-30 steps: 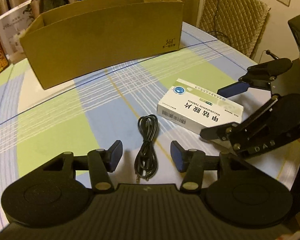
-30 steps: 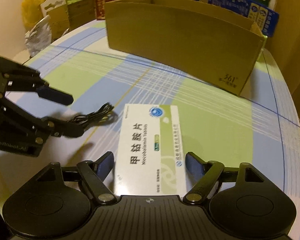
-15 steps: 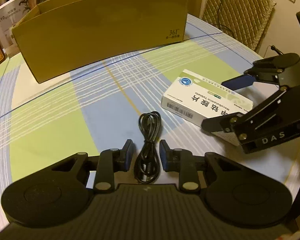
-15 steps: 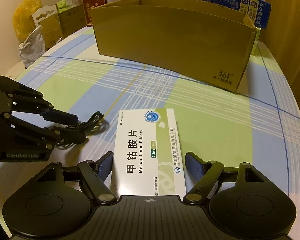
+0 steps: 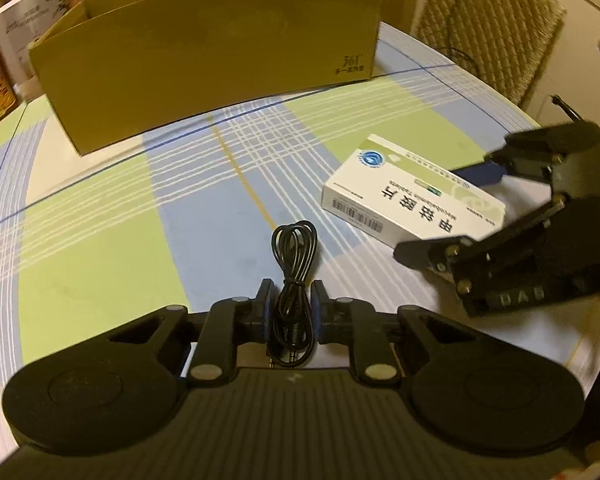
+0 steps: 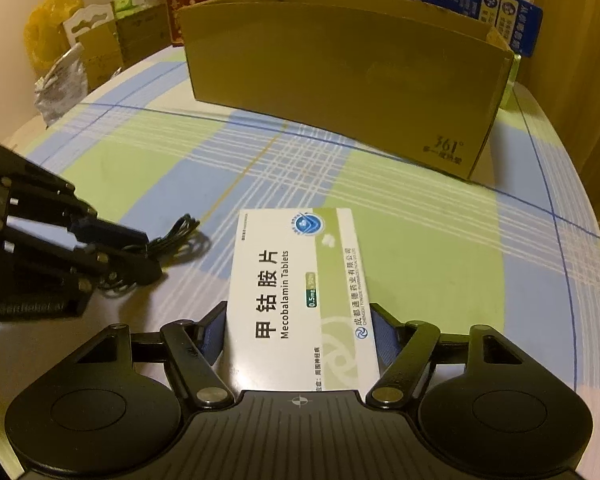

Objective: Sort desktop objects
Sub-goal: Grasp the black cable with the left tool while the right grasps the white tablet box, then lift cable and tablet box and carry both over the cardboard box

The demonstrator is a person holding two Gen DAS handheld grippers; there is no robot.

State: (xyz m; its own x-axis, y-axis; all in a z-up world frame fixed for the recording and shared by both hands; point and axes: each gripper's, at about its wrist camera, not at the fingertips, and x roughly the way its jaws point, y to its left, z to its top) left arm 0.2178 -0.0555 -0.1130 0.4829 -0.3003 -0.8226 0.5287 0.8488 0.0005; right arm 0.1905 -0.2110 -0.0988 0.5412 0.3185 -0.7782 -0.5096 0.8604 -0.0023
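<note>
Low over the table [image 5: 100, 240], the left gripper [image 5: 291, 310] pinches the coiled black cable [image 5: 293, 264] between its pads. The right gripper [image 6: 300, 330], held level, clasps the medicine box [image 6: 300, 292] lying flat before the cardboard box [image 6: 340, 72].

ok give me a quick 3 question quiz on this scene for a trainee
1. True or false: the left gripper has its fingers closed against the black cable.
2. What sits between the right gripper fingers? A) medicine box B) cable C) foil bag
3. Fill in: the cardboard box stands at the ___ side of the table, beyond both items.

Key: 1 true; 2 A, the medicine box; 3 far.
</note>
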